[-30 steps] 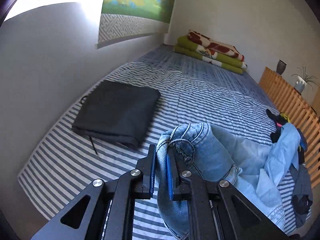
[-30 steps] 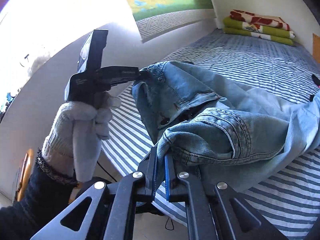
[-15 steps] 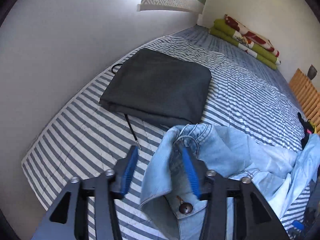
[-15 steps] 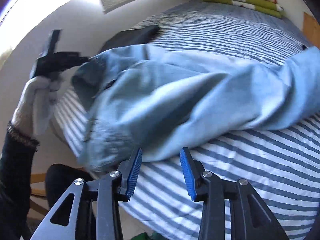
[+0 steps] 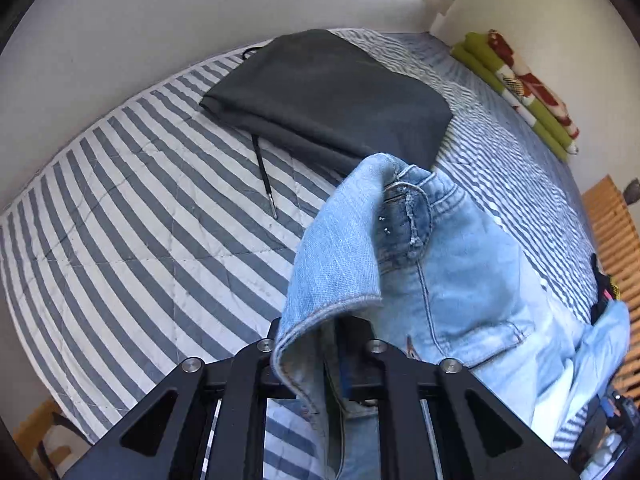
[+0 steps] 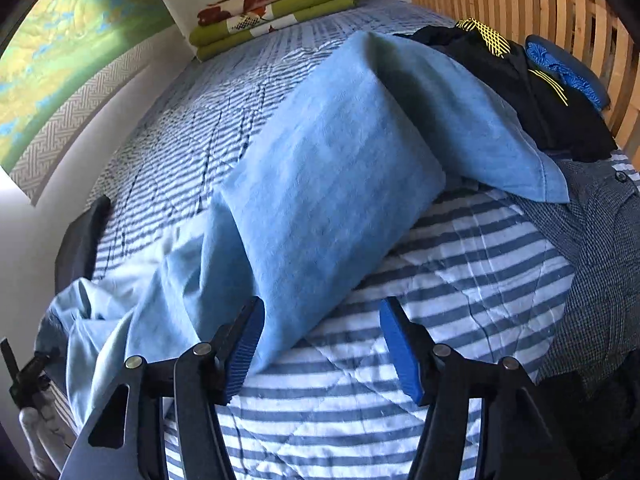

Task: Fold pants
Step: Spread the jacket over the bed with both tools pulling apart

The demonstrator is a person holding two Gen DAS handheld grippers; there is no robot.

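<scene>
A: So, how far along are you reckoning this is?

B: Early, I'd judge. Your jeans (image 5: pixel 448 280) are lying rumpled across the striped bedspread (image 5: pixel 132 248), waistband end near you and the legs trailing off to the right. No clean fold is showing yet, so the flattening and all the folding are still ahead of you.

A: What are my grippers doing?

B: Your left gripper (image 5: pixel 320 356) is closing on the waistband; denim is draping over and between its jaws, though the pads are mostly hidden under the cloth. Your right gripper (image 6: pixel 320 348) is opening, its blue pads (image 6: pixel 244 348) standing well apart with only bedspread between them. The edge of a pant leg is lying just beside its left pad, touching or nearly so; you are holding nothing there.

A: What is each camera giving me that the other isn't?

B: The left view is showing you the waistband stitching and rivets, plus a folded dark garment (image 5: pixel 332 96) lying far behind the jeans, with a drawstring trailing out. The right view is showing you the long leg (image 6: pixel 340 184) running away toward a pile of dark clothes (image 6: pixel 532 92) by the wooden slats (image 6: pixel 520 4). It is also catching your gloved left hand (image 6: pixel 34 424) at the near left edge.
</scene>
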